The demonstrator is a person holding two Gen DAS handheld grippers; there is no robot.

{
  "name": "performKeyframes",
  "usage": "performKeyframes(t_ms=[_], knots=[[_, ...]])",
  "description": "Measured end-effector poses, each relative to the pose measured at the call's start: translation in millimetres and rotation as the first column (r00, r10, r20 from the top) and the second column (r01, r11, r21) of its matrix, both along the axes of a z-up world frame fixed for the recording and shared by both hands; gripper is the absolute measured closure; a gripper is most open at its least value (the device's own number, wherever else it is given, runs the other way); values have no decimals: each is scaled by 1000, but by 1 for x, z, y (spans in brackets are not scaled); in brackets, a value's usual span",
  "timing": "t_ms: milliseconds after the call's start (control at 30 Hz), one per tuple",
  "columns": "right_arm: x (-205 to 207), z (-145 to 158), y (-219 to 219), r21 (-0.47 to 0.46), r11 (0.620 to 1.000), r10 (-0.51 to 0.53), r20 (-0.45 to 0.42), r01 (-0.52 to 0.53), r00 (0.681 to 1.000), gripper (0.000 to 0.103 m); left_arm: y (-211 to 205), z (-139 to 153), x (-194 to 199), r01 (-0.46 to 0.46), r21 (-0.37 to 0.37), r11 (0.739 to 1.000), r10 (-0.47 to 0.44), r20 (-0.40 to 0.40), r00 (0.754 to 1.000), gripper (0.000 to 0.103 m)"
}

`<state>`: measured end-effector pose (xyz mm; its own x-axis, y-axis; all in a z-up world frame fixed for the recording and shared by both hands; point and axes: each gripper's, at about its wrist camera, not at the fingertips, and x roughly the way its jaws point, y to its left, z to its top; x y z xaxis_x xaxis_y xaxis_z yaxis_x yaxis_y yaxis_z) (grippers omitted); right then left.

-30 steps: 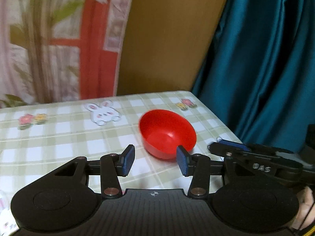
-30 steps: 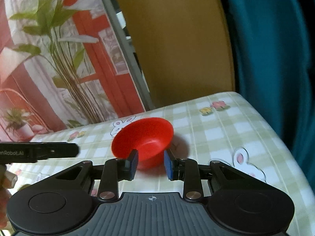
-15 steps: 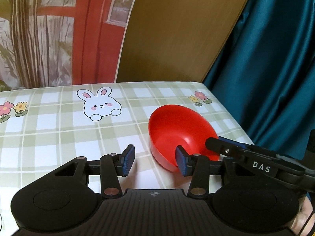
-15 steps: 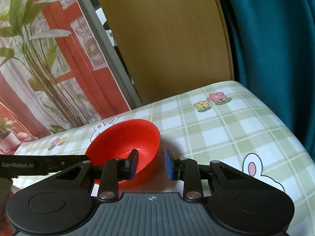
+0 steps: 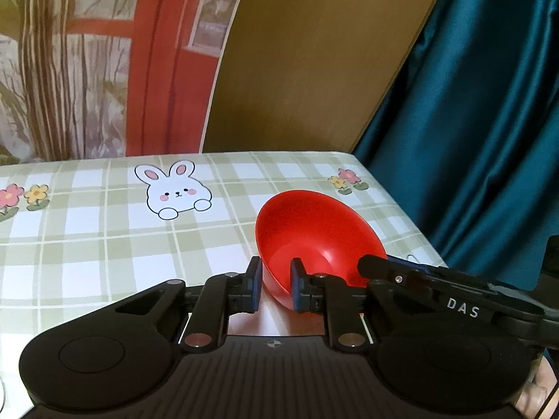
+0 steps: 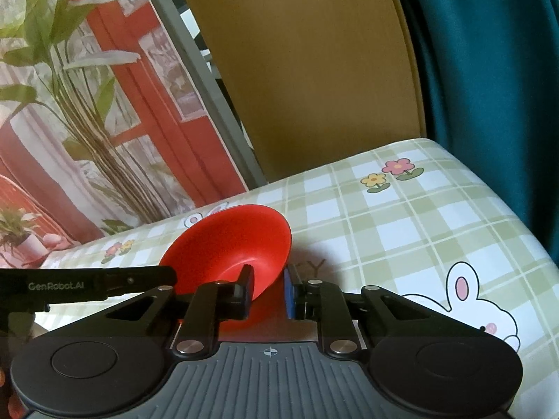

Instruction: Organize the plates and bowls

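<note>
You have the red bowl [image 5: 316, 234] between both tools, so the step in hand is the grasp of this bowl, before it goes to its place.

Your left hand-held gripper [image 5: 274, 288] is closed almost fully on the near wall of the bowl: one finger stands outside the wall, the other inside it, and the rim sits between the pads. Your right hand-held gripper [image 6: 267, 291] does the same on the opposite side of the rim; in its own view one finger is inside the bowl [image 6: 230, 244] and the blue pad is outside. In the left view it comes in from about 3 o'clock.

The bowl is tilted, its opening turned toward the left tool, and its lower edge seems to be just above the checked surface [image 5: 104, 244] or touching it; I cannot tell which. It is near the 3 o'clock edge of the surface, beside the blue curtain [image 5: 471, 122].

No plate and no other bowl is in view, so I judge the sorting is at an early point. For the next move, lift with both tools together and keep the bowl level, because a thin smooth rim can slip from the pads.
</note>
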<state>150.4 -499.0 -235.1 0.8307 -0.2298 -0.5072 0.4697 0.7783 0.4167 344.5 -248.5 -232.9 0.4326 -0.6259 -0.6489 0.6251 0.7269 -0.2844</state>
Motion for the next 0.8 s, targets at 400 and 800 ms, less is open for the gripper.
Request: performKeyframes(t_ms=[400, 800], knots=[[-23, 44, 44, -22, 1000, 19, 61, -18, 998, 85, 36, 45, -55, -17, -22, 1000, 20, 113, 993, 84], [-41, 79, 104, -58, 997, 48, 79, -44, 996, 85, 81, 65, -110, -52, -36, 998, 56, 151, 987, 84]])
